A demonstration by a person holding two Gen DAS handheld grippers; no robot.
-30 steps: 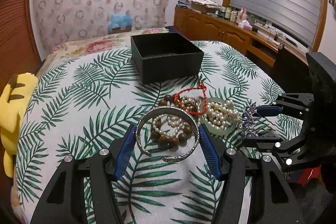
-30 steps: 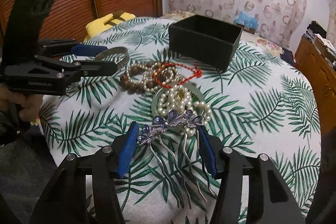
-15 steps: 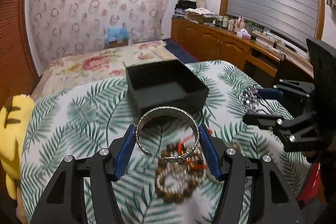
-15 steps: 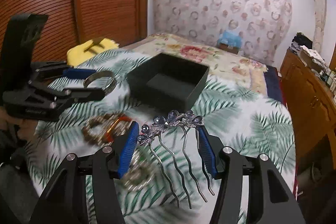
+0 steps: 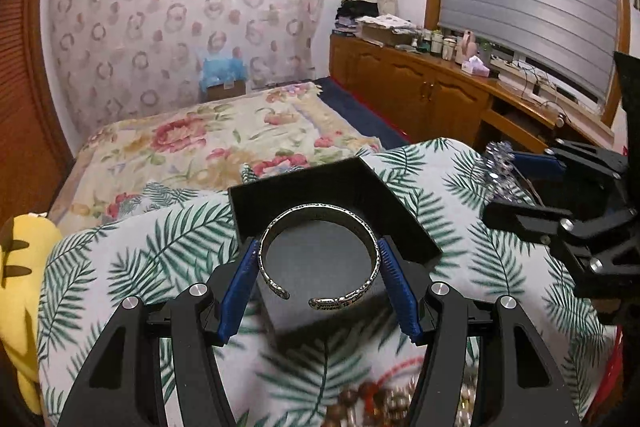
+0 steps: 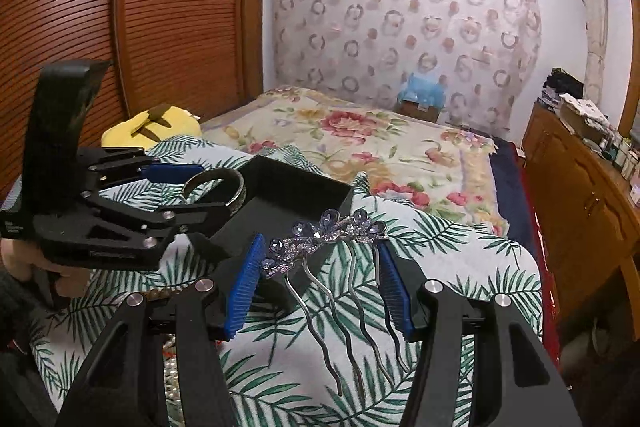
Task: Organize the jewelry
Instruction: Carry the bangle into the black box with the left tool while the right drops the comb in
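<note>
My left gripper [image 5: 318,267] is shut on a silver cuff bracelet [image 5: 296,223] and holds it above the open black box [image 5: 360,183]. The bracelet [image 6: 236,183] and left gripper [image 6: 188,191] also show in the right wrist view, over the box's near-left corner [image 6: 304,187]. My right gripper [image 6: 320,267] is shut on a purple jewelled hair comb [image 6: 324,235], its metal prongs pointing back toward me, just right of the box. The right gripper [image 5: 520,183] with the comb [image 5: 498,163] shows at the right in the left wrist view.
Bead and pearl bracelets [image 5: 376,403] lie on the palm-leaf cloth [image 5: 140,255] below the left gripper; pearls [image 6: 172,379] also show under the right one. A yellow plush toy [image 5: 20,267] sits at the left edge. A floral bed [image 6: 360,131] and wooden cabinets [image 5: 420,91] stand beyond.
Both grippers have risen and moved forward from the jewelry pile toward the box. The bracelet is now over the box opening and the comb is beside the box.
</note>
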